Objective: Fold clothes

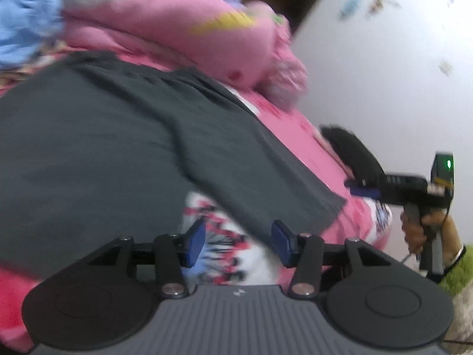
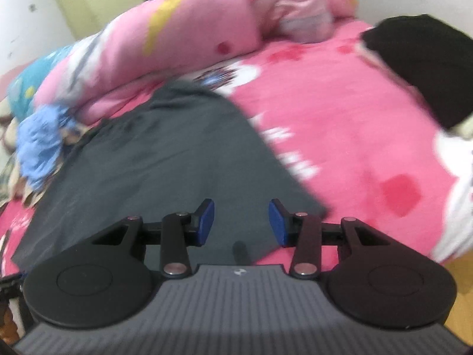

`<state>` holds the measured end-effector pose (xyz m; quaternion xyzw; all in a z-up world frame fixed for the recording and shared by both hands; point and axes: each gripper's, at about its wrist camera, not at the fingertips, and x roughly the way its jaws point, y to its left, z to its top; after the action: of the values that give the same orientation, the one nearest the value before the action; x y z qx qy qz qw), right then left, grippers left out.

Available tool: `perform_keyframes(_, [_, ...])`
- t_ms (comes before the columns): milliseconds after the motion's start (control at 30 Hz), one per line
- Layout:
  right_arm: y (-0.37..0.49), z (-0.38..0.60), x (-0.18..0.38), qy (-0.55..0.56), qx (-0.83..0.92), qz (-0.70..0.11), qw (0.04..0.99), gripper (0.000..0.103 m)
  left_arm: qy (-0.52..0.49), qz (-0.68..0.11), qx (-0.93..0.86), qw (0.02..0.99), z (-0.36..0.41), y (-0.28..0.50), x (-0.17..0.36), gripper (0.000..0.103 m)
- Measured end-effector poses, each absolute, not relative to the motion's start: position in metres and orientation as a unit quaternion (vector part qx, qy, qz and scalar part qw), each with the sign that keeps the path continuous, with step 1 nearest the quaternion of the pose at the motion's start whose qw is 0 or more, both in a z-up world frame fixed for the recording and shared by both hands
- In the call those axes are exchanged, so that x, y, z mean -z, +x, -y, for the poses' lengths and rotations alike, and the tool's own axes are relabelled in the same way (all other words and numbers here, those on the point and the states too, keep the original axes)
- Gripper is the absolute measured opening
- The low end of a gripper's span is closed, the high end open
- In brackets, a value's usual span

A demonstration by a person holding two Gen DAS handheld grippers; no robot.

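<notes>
Logo marks on both gripper bodies are too small to read. Left gripper (image 1: 238, 244) and right gripper (image 2: 241, 224) hover with blue pads apart, gripping nothing, over the dark grey garment (image 2: 165, 159) spread flat on the pink patterned bed sheet (image 2: 354, 136). Beyond lies a rumpled pink quilt (image 2: 189, 32).

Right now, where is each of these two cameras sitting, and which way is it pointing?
Left wrist view: sits on the left gripper, looking forward past its open blue fingers over the dark grey garment on the pink bed sheet; the person's hand holding the right gripper shows at the right.
Right wrist view: sits on the right gripper, fingers open, looking up the bed; no hand shows.
Shared: the grey garment, the pink quilt and a black garment.
</notes>
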<state>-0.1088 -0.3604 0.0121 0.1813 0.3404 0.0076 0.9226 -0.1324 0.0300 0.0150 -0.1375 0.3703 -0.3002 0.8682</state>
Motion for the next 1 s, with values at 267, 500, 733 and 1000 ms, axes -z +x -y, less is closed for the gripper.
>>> perform_keyframes(267, [-0.101, 0.395, 0.012, 0.152, 0.004, -0.329, 0.932, 0.04, -0.104, -0.425, 0.323, 0.839, 0.027, -0.114, 0.009, 0.05])
perform_keyframes(500, [-0.089, 0.371, 0.028, 0.016, -0.021, -0.337, 0.941, 0.038, -0.073, -0.424, 0.317, 0.845, 0.039, -0.117, 0.01, 0.051])
perform_keyframes(733, [-0.083, 0.373, 0.027, -0.019, -0.008, -0.322, 0.947, 0.002, -0.065, -0.419, 0.32, 0.847, 0.05, -0.115, 0.01, 0.051])
perform_keyframes(1000, [-0.09, 0.412, 0.016, 0.075, 0.009, -0.298, 0.952, 0.001, -0.058, -0.42, 0.32, 0.847, 0.06, -0.11, 0.009, 0.051])
